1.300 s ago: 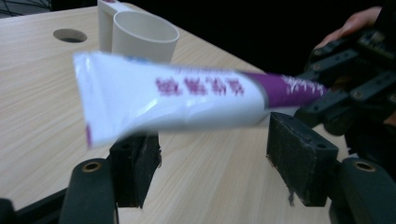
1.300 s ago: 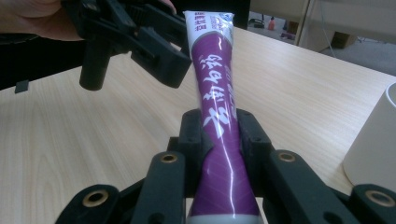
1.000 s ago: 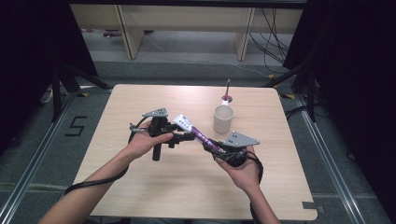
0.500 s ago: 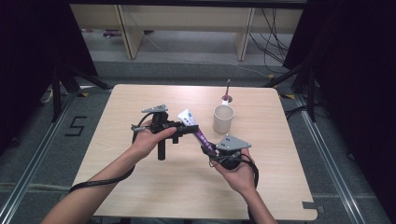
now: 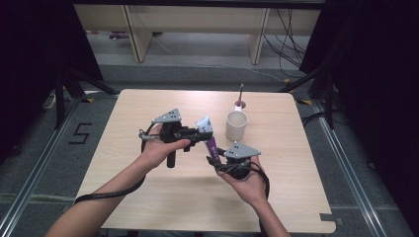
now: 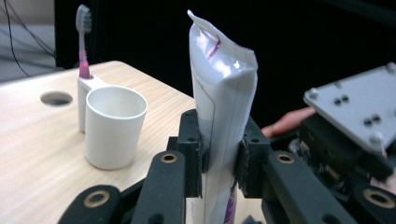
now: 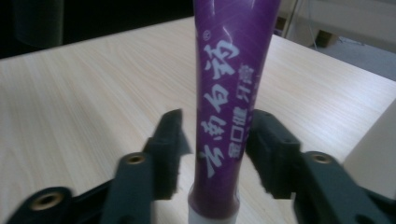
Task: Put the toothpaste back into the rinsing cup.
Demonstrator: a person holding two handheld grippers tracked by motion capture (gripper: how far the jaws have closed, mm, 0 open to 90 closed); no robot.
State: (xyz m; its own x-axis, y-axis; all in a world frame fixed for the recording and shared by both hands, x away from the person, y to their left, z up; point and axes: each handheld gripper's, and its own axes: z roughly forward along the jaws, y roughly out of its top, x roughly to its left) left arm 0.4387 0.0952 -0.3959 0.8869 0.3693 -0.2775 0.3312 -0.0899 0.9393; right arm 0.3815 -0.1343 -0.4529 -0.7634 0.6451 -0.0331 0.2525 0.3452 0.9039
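Observation:
A purple and white toothpaste tube (image 5: 208,137) hangs above the table between my two grippers. My left gripper (image 5: 198,135) has just been closing and is now shut on the tube's white crimped end (image 6: 222,93), both pads pressing its sides. My right gripper (image 5: 215,160) sits at the tube's cap end; its jaws have just been opening. In the right gripper view the purple tube (image 7: 231,93) stands between the right gripper's (image 7: 217,140) fingers with a gap on each side.
A white cup (image 5: 236,126) stands just right of the tube, with a pink toothbrush (image 5: 240,96) upright in a small holder behind it. The left gripper view has the cup (image 6: 112,126) and toothbrush (image 6: 83,39) left of the tube. The wooden table (image 5: 148,108) lies below.
My left gripper has closed on the tube's crimped end and risen a little. My right gripper has opened and released the cap end.

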